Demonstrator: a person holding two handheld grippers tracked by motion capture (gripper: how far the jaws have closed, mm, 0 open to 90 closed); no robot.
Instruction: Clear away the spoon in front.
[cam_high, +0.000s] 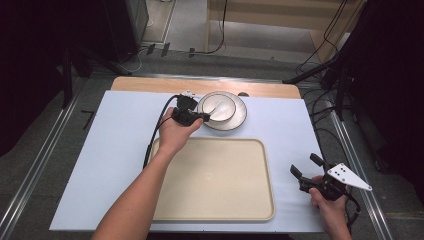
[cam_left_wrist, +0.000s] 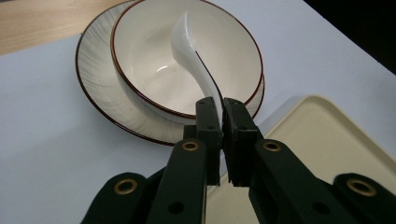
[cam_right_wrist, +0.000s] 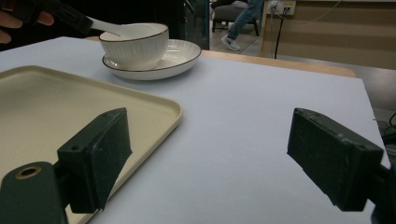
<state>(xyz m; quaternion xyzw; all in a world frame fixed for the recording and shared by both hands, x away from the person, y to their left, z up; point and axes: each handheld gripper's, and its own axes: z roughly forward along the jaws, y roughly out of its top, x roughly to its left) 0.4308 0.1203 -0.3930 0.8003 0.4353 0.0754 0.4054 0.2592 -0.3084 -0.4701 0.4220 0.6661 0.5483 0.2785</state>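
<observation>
A white bowl (cam_high: 218, 108) with a dark rim stands on a matching plate (cam_high: 240, 116) at the far middle of the white mat. A white spoon (cam_left_wrist: 191, 51) rests in the bowl (cam_left_wrist: 154, 60), its handle slanting out over the rim. My left gripper (cam_left_wrist: 221, 114) is shut on that handle's end, at the bowl's near-left side (cam_high: 202, 116). My right gripper (cam_high: 306, 165) hovers open near the mat's right front corner, with nothing between its pads (cam_right_wrist: 100, 149). From the right gripper view the bowl (cam_right_wrist: 134, 44) and plate (cam_right_wrist: 180, 53) sit far off, upper left.
A large cream tray (cam_high: 220, 180) lies on the mat's near half, just in front of the plate; its corner (cam_left_wrist: 327, 135) is under my left gripper. White mat (cam_high: 110, 145) lies bare on the left and to the right of the tray (cam_right_wrist: 261, 121). Beyond the wooden table edge (cam_high: 150, 84) are cables.
</observation>
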